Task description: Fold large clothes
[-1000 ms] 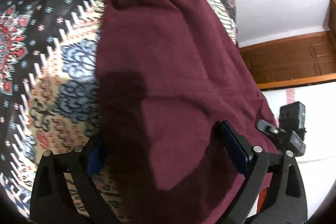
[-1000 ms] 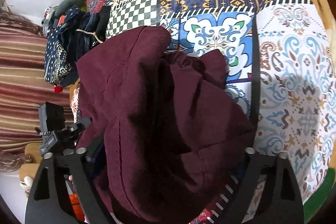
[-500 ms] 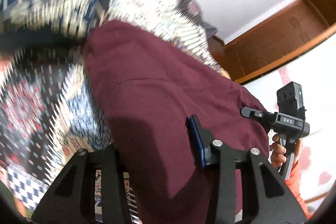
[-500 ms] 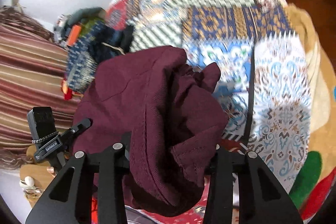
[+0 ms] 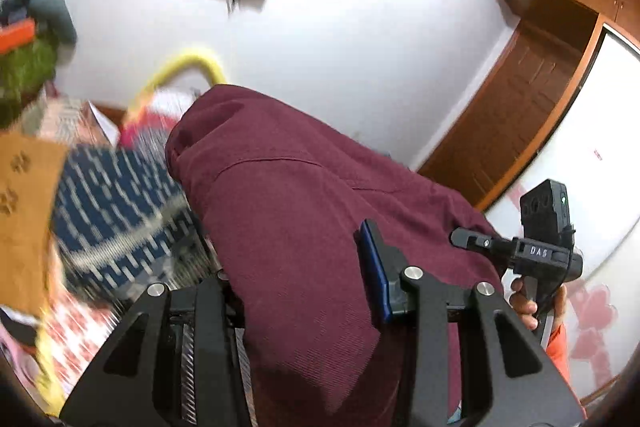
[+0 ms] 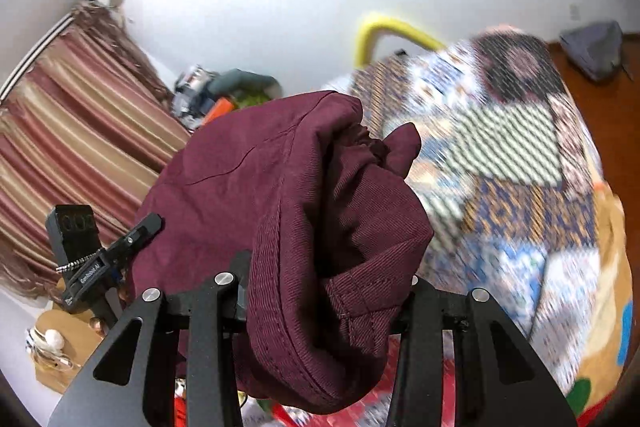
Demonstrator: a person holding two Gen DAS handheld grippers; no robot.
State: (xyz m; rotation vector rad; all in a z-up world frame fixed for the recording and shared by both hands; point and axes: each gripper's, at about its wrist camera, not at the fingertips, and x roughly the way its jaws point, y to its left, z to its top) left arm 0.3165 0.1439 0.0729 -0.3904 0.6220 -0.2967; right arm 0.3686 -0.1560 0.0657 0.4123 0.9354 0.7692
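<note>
The dark red ribbed cloth garment [image 5: 304, 227] is soft and thick, with fine lines in the weave and a stitched seam across it. In the right wrist view it bunches into a fat lump with a thick sewn hem [image 6: 316, 339] folded over at the bottom. It hangs in the air between both claws, above the bed with the patchwork quilt [image 6: 512, 163] of checks and flower shapes.

The quilt is blurry, so its patterns are hard to read. In the left wrist view the blue and white patterned cover [image 5: 116, 203] below is smeared too. The left finger of each claw is mostly hidden behind the cloth. The bottom of the garment is cut off by the edge of both pictures. A yellow curved tube [image 6: 384, 31] pokes up behind the bed, and where it ends cannot be seen.

The left black claw [image 5: 304, 287] has its jaws part way in, pinching a wide fold of the garment; its blue pad [image 5: 372, 267] presses into the cloth. The right black claw [image 6: 324, 303] is also part way in, squeezing the bunched lump of cloth. Each claw shows up in the other's view, held by a hand [image 5: 532, 303].
</note>
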